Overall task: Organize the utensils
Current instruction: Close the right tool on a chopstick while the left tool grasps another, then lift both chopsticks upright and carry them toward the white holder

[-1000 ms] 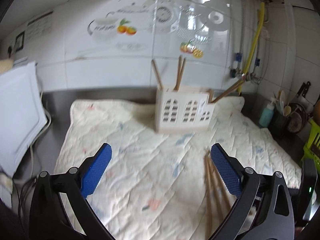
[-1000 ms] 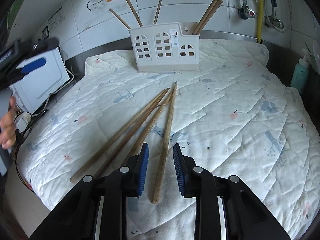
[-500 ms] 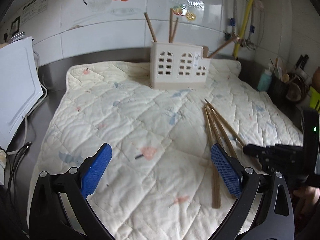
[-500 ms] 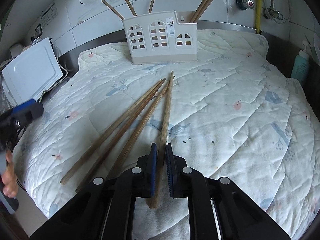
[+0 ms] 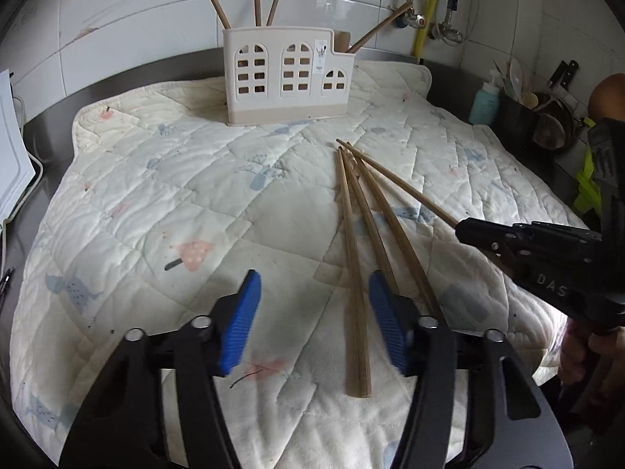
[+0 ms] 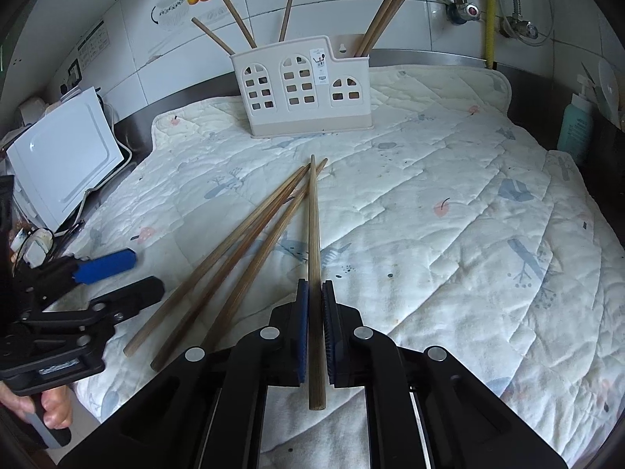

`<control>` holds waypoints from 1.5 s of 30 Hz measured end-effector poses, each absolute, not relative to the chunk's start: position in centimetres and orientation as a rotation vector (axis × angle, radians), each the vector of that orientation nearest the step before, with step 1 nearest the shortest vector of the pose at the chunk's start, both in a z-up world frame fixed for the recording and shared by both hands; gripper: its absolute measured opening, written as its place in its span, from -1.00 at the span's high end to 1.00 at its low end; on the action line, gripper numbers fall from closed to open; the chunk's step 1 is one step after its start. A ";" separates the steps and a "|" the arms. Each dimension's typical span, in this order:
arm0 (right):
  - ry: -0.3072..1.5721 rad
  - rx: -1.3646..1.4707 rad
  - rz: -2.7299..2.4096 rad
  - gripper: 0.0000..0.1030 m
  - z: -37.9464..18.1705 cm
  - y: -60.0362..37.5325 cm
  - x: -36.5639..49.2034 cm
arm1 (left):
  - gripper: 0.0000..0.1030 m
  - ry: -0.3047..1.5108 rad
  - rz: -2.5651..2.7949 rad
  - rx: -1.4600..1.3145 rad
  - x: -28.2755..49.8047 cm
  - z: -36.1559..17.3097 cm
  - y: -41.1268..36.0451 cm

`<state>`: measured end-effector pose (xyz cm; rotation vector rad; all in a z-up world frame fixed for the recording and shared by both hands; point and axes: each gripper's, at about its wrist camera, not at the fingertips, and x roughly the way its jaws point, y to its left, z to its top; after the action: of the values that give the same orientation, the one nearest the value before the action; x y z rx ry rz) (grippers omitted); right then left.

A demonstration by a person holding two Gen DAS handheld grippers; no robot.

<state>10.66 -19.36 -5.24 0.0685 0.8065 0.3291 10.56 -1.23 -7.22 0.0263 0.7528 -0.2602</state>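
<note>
Step in hand: pick-up of one chopstick. Right tool (image 6: 315,297) pinches a chopstick (image 6: 312,226) near its thick end; the shaft runs straight ahead of the tool toward the holder (image 6: 304,90), tip touching the three loose chopsticks (image 6: 234,250) fanned to its left on the quilted mat (image 6: 449,203). Left tool (image 5: 312,312) spread, holding nothing, its right finger just beside one loose stick. Next, by my estimate: lift, tip upright, lower into a holder compartment.

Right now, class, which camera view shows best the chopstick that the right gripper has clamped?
The right wrist view: the chopstick runs straight up the frame, and the right gripper is shut on it near its thick end. In the left wrist view the same chopstick is seen slanting, its gripped end hidden behind the right gripper.
</note>
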 end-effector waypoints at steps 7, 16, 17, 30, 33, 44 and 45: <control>0.771 0.089 0.329 0.87 -4.0 -20.1 10.2 | 0.30 0.756 -0.304 0.049 10.7 -7.6 -2.4; 0.714 0.096 0.329 0.86 -1.8 -20.8 9.5 | 0.60 0.791 -0.342 0.047 11.5 -8.6 -3.3; 0.709 0.096 0.328 0.86 -1.6 -20.8 9.4 | 0.60 0.792 -0.345 0.044 11.6 -8.7 -3.3; 0.637 0.097 0.329 0.86 1.2 -21.4 8.7 | 0.88 0.817 -0.301 0.009 12.5 -8.8 -3.1; 0.614 0.089 0.328 0.86 2.2 -21.4 8.5 | 0.89 0.821 -0.302 -0.022 12.5 -8.7 -2.8; 0.544 0.068 0.337 0.86 5.6 -21.9 8.5 | 0.89 0.754 -0.331 -0.080 11.8 -6.1 -1.7; 0.537 0.064 0.338 0.86 5.9 -21.9 8.6 | 0.89 0.753 -0.335 -0.089 11.8 -5.7 -1.5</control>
<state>8.60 -21.87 5.93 0.0637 0.5374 0.3379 11.84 -1.53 -5.71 -0.0895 0.7525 -0.3353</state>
